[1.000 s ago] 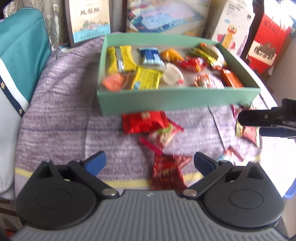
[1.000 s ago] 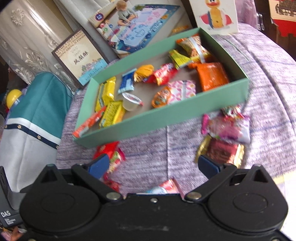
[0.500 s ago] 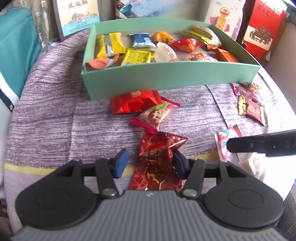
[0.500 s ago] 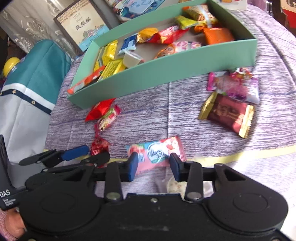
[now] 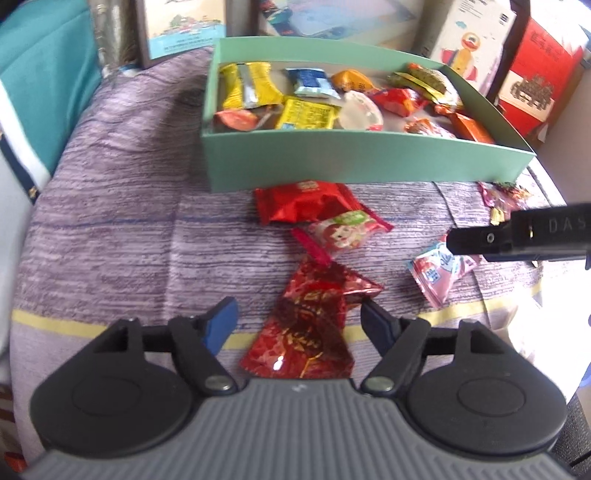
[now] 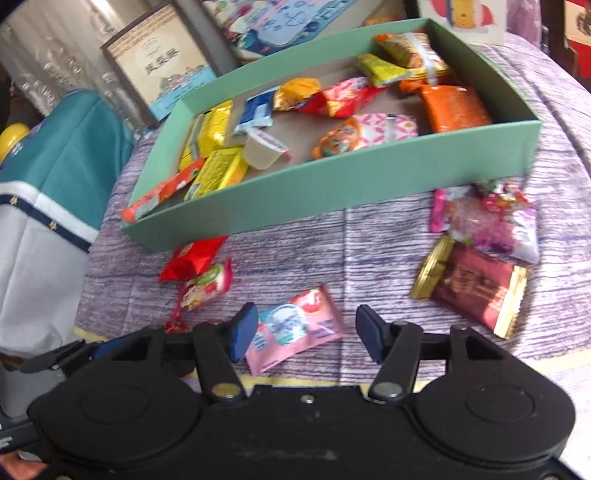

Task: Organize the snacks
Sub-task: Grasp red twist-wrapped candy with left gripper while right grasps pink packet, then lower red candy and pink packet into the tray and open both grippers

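A green box (image 5: 354, 162) (image 6: 332, 192) holding several snack packets stands on the purple cloth. My left gripper (image 5: 299, 317) is open, its jaws either side of a dark red foil packet (image 5: 306, 332) lying on the cloth. My right gripper (image 6: 306, 328) is open around a pink packet (image 6: 295, 328), which also shows in the left wrist view (image 5: 439, 269). A red packet (image 5: 303, 201) and a strawberry candy packet (image 5: 343, 230) lie in front of the box.
A maroon-and-gold packet (image 6: 472, 284) and a pink-purple packet (image 6: 487, 221) lie right of my right gripper. Books and boxes (image 5: 181, 29) stand behind the green box. A teal cushion (image 6: 55, 158) is at the left. The right gripper's body (image 5: 524, 236) crosses the left wrist view.
Both grippers narrowed around their packets half a second ago, then opened wider again. Both cameras have shifted slightly; the packets still lie on the cloth.
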### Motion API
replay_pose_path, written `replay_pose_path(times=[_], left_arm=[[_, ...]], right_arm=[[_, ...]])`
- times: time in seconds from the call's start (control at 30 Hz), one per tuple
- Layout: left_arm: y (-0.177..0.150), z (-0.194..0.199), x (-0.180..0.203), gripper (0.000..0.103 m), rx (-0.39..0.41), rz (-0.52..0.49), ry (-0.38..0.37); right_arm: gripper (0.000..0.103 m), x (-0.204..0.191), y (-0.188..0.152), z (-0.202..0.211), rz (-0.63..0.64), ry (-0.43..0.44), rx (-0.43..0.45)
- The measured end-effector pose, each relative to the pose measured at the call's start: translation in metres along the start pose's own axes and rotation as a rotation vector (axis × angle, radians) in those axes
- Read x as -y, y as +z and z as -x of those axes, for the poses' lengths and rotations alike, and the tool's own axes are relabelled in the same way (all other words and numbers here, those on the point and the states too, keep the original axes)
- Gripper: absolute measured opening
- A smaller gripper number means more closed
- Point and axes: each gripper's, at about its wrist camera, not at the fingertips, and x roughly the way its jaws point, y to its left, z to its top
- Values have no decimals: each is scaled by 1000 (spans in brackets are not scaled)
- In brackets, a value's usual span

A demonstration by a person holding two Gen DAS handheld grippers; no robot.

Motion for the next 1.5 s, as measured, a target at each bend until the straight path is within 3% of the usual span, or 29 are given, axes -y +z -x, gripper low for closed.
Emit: replay_pose_path(times=[0.07,0.1,0.13,0.27,0.43,0.57,0.67,0.73,0.83,1.17,1.33,1.5], left_arm=[[1,-1,7,66,9,-24,-19],[1,-1,11,47,19,-37,-25],[1,-1,14,40,24,-48,-25],[0,1,8,40,36,4,-62],[-4,6,-16,40,37,76,-70],[-7,9,-28,40,40,110,-82],[-8,9,-30,40,44,116,-86],[-8,9,-29,40,48,110,-80],[-8,10,-27,40,47,115,-73],[4,44,-7,40,85,83,-149],[39,61,9,40,167,39,-165],[97,47,34,40,233,-51,-140]], right_arm=[[60,5,1,2,-31,11,-21],[61,5,0,2,-40,21,-34],[61,4,-1,1,-49,36,-53],[52,-3,-3,-8,-84,83,-122],[50,-23,4,-19,-53,-4,-72],[50,-49,0,-26,81,-91,-26],[33,-64,-15,-28,249,-165,17],[31,-64,-22,-26,301,-166,36],[28,-54,-18,-19,248,-130,28],[28,-19,1,33,98,17,98],[28,-7,26,51,43,73,161],[28,-7,68,49,15,121,213]])
